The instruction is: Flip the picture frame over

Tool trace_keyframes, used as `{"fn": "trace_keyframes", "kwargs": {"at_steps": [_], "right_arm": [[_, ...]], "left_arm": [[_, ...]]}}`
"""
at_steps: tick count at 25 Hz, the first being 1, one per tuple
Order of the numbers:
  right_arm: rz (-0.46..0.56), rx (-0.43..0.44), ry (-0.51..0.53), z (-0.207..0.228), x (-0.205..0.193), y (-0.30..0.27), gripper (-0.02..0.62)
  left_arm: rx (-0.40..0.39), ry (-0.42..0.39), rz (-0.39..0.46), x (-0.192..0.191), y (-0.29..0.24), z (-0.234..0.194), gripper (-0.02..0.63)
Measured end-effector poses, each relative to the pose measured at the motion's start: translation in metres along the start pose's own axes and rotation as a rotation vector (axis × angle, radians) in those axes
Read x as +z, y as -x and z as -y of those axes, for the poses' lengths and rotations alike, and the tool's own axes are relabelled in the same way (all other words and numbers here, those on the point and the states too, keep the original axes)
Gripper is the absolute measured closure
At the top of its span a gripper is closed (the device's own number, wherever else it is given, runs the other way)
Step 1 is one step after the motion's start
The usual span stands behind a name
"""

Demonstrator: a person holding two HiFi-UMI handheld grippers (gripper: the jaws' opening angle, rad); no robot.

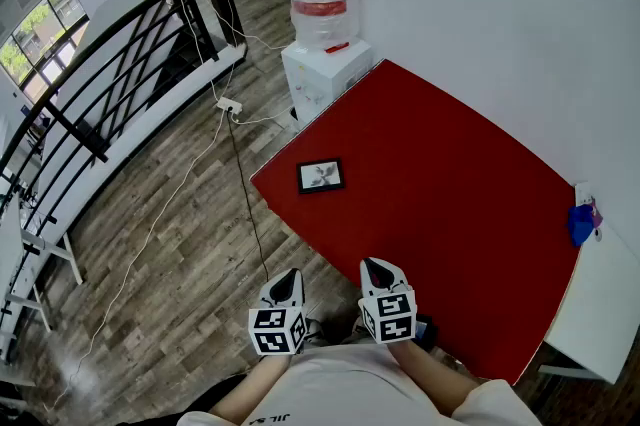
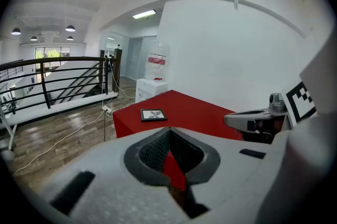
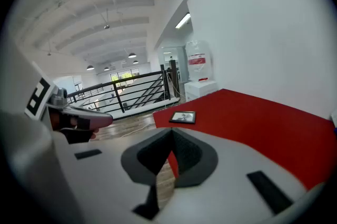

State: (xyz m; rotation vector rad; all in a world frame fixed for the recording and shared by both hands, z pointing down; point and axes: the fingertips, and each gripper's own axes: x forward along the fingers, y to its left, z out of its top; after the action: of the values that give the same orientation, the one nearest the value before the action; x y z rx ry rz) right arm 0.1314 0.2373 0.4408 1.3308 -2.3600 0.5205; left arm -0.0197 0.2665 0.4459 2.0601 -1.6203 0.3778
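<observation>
A small black picture frame point(image 1: 321, 176) lies flat, picture side up, near the left corner of the red table point(image 1: 440, 204). It also shows in the left gripper view as the frame point(image 2: 153, 115) and in the right gripper view as the frame point(image 3: 183, 117), far ahead of both sets of jaws. My left gripper point(image 1: 286, 280) hangs over the floor just off the table's near edge, shut with nothing in it. My right gripper point(image 1: 376, 267) sits beside it over the table's near edge, also shut and empty. Both stay well short of the frame.
A white water dispenser point(image 1: 322, 24) with a clear bottle stands at the table's far left end. A white wall runs along the table's far side. A black railing point(image 1: 110, 84) and a floor cable point(image 1: 235, 129) lie to the left. A blue object point(image 1: 581, 222) sits on a white surface at right.
</observation>
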Motion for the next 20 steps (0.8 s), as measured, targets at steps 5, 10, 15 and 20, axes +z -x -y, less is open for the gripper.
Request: {"fn": "trace_keyframes", "kwargs": {"at_steps": [5, 10, 15, 20], "right_arm": [[-0.009, 0.026, 0.008, 0.012, -0.006, 0.001, 0.594], [-0.014, 0.050, 0.012, 0.021, -0.007, -0.002, 0.594], [-0.027, 0.069, 0.016, 0.021, -0.005, -0.018, 0.594], [-0.034, 0.068, 0.011, 0.019, 0.002, -0.049, 0.594]], "left_arm": [[0.031, 0.013, 0.006, -0.002, -0.006, 0.007, 0.600], [0.052, 0.037, 0.006, -0.005, -0.010, 0.011, 0.600], [0.064, 0.050, 0.004, -0.003, -0.021, 0.002, 0.600], [0.055, 0.053, -0.006, 0.005, -0.045, -0.020, 0.600]]}}
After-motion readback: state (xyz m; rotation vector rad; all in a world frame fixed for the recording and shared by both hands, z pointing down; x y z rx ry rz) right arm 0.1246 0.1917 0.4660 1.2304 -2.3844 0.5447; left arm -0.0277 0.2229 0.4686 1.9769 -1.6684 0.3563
